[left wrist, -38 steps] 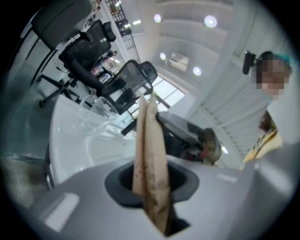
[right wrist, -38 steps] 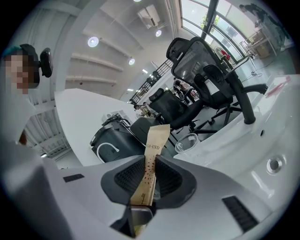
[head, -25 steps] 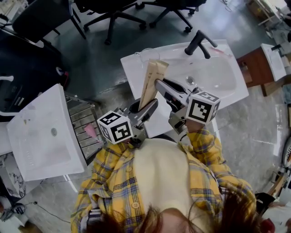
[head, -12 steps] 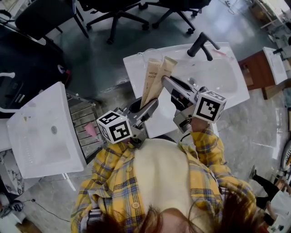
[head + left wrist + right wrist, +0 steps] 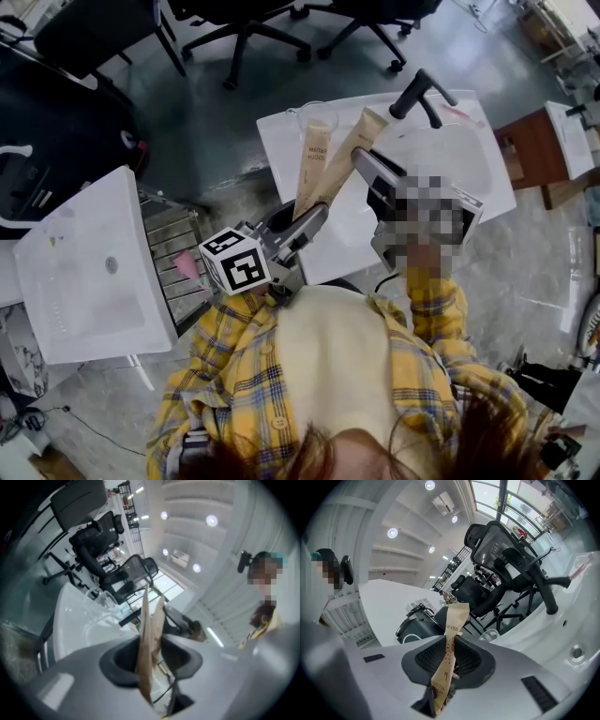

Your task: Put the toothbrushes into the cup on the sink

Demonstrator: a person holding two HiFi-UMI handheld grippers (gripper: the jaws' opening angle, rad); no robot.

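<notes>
Two toothbrushes in brown paper packets stand over the white sink. My left gripper has one packet between its jaws. Those jaws are opening, but the pads still touch the packet. Its top reaches the clear cup at the sink's far left corner. My right gripper is shut on the second packet. That packet tilts up to the right of the first, apart from it. The cup sits beyond it.
A black faucet stands at the back of the basin. A second white sink and a metal rack are to the left. Office chairs stand beyond, and a brown cabinet is at the right.
The two packets, together a second ago, have come apart. My right gripper has carried its packet right and forward toward the faucet. The left gripper and its packet have barely moved.
</notes>
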